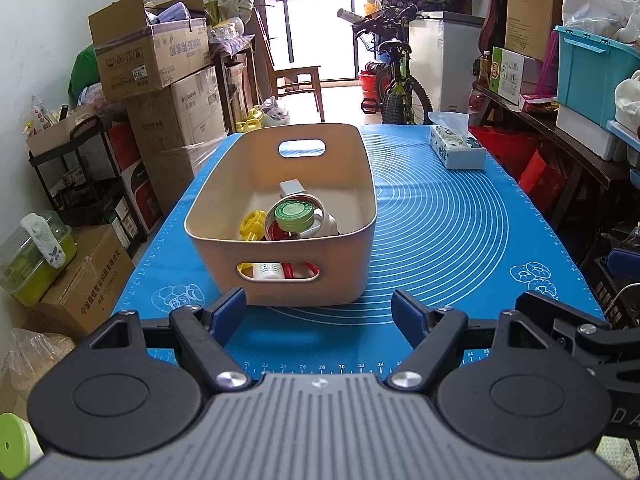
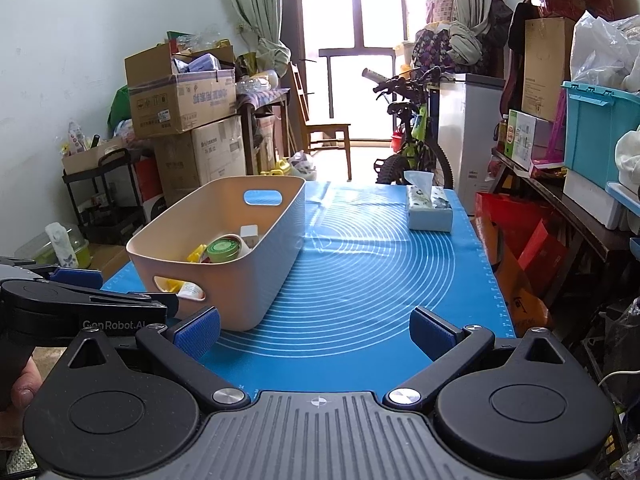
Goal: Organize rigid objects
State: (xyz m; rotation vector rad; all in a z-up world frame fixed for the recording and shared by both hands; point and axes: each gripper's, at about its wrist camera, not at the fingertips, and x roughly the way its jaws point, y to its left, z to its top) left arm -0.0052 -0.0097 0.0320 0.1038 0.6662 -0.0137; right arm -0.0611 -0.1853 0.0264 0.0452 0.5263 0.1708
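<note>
A beige plastic bin (image 1: pixel 352 184) (image 2: pixel 256 280) with cut-out handles stands on the blue mat (image 1: pixel 460 240) (image 2: pixel 380 280). Inside lie a green-lidded round tin (image 1: pixel 295 213) (image 2: pixel 224 249), a yellow plastic piece (image 1: pixel 251 229) (image 2: pixel 197 253), a red part (image 1: pixel 280 234), a white block (image 1: pixel 292 188) (image 2: pixel 249 234) and a white bottle (image 1: pixel 267 270) seen through the near handle. My left gripper (image 1: pixel 318 314) hangs open just short of the bin's near wall, nothing between its blue pads (image 1: pixel 230 308). My right gripper (image 2: pixel 316 330) is open over bare mat, right of the bin.
A tissue box (image 1: pixel 458 148) (image 2: pixel 429 208) sits at the mat's far right. The left gripper's body (image 2: pixel 80 308) and a hand (image 2: pixel 24 392) show at the left of the right wrist view. Stacked cartons (image 1: pixel 160 80), a bicycle (image 1: pixel 394 84) and shelves surround the table.
</note>
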